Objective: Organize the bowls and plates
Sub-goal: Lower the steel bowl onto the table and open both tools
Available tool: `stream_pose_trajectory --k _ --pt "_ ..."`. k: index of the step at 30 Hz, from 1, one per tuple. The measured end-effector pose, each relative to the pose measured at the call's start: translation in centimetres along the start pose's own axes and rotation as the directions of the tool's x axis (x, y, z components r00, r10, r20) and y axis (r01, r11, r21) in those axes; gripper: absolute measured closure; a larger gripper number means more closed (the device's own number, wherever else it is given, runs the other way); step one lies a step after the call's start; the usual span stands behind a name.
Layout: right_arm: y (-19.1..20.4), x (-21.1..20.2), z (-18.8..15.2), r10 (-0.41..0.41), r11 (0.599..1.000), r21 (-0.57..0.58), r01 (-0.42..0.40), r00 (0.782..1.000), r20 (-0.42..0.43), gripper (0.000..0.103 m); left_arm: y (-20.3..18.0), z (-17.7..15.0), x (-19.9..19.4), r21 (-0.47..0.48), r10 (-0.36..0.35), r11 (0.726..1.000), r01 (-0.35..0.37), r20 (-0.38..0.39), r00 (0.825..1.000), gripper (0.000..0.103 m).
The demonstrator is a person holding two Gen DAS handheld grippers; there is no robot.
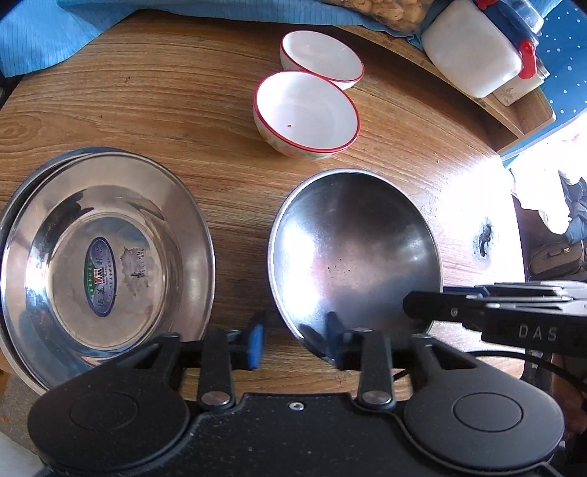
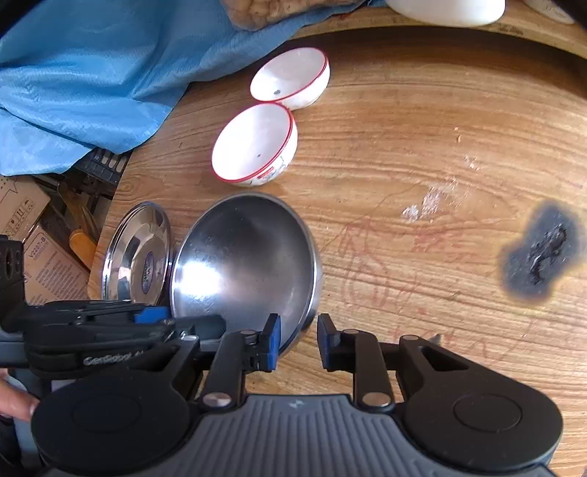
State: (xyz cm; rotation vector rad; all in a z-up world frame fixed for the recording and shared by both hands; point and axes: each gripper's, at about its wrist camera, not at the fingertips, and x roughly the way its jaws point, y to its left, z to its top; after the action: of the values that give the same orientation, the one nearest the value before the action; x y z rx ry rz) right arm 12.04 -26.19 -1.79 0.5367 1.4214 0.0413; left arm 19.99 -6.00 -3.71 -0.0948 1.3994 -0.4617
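Note:
A steel bowl (image 1: 352,257) (image 2: 245,264) stands upright on the wooden table (image 1: 183,121). My left gripper (image 1: 295,341) is open astride its near rim, one blue pad inside the bowl and the other outside over the wood. My right gripper (image 2: 298,341) straddles the opposite rim, with a gap showing between the bowl's wall and the outer pad. Stacked steel plates (image 1: 106,253) (image 2: 137,253) lie just left of the bowl. Two white bowls with red rims (image 1: 306,110) (image 1: 323,55) sit side by side behind it.
A blue cloth (image 1: 55,33) covers the table's back left. A white lidded container with a red clasp (image 1: 473,55) stands at the back right. A black burn mark (image 2: 539,257) scars the wood at right. Cardboard boxes (image 2: 36,238) lie below the table's left edge.

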Motion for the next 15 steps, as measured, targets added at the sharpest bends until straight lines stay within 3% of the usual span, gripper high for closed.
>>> stream_pose_trajectory --k 2,10,15 --pt "-0.1 -0.2 0.0 -0.005 1.0 0.002 0.005 1.0 0.01 0.075 -0.1 0.0 -0.4 0.015 -0.003 1.0 0.003 0.01 1.0 0.042" --pt "0.5 -1.8 0.4 -0.024 0.999 -0.019 0.026 0.996 0.082 0.066 -0.5 0.4 -3.0 0.112 0.016 0.994 -0.019 0.03 0.999 0.016" --pt "1.2 -2.1 0.9 -0.034 0.999 -0.025 0.037 0.992 0.12 0.047 -0.5 1.2 -5.1 0.142 0.038 0.989 -0.051 0.093 0.995 0.012"
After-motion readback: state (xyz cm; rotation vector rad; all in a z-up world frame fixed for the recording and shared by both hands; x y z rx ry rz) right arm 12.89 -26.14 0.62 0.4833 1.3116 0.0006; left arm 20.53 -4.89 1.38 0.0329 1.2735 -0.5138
